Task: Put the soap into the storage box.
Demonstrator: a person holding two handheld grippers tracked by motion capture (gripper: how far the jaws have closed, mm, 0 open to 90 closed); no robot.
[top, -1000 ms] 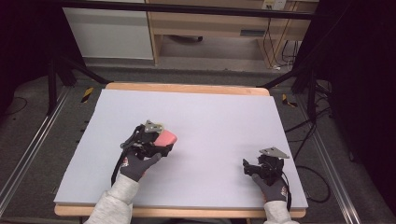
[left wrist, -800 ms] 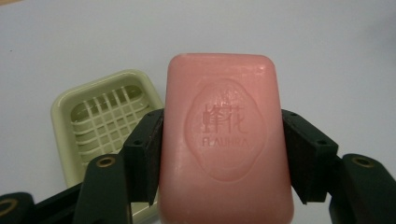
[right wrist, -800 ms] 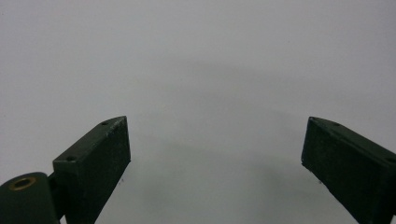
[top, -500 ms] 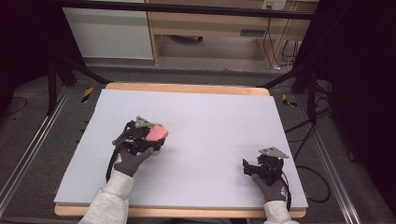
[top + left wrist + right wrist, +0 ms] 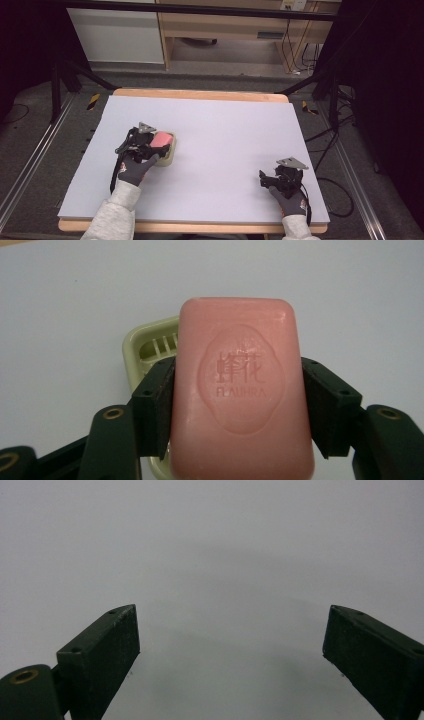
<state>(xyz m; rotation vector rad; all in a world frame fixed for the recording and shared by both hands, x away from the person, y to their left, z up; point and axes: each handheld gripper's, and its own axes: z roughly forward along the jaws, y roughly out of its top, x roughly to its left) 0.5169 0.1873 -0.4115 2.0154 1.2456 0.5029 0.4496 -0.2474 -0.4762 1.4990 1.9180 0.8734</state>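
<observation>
A pink bar of soap [image 5: 240, 390] with a stamped mark is clamped by its long sides between the two black jaws of my left gripper [image 5: 239, 407]. Just under it lies a pale green soap dish [image 5: 150, 347] with a slotted floor, mostly hidden by the bar. In the high view the left gripper [image 5: 156, 145] holds the soap [image 5: 161, 138] over the dish [image 5: 168, 154] on the left half of the board. My right gripper [image 5: 280, 179] rests near the front right corner, and in its own view the right gripper [image 5: 230, 650] stands wide open over bare board.
A large pale grey board [image 5: 230, 135] covers the wooden table [image 5: 200, 95]. Beyond the far edge stand a white cabinet [image 5: 115, 35] and a wooden shelf [image 5: 235, 30]. Cables [image 5: 330, 150] hang at the right side, and metal rails [image 5: 30, 165] run along the floor.
My left gripper has carried the soap leftward and slightly away from me, and it now sits over the green dish. The right gripper has stayed put.
</observation>
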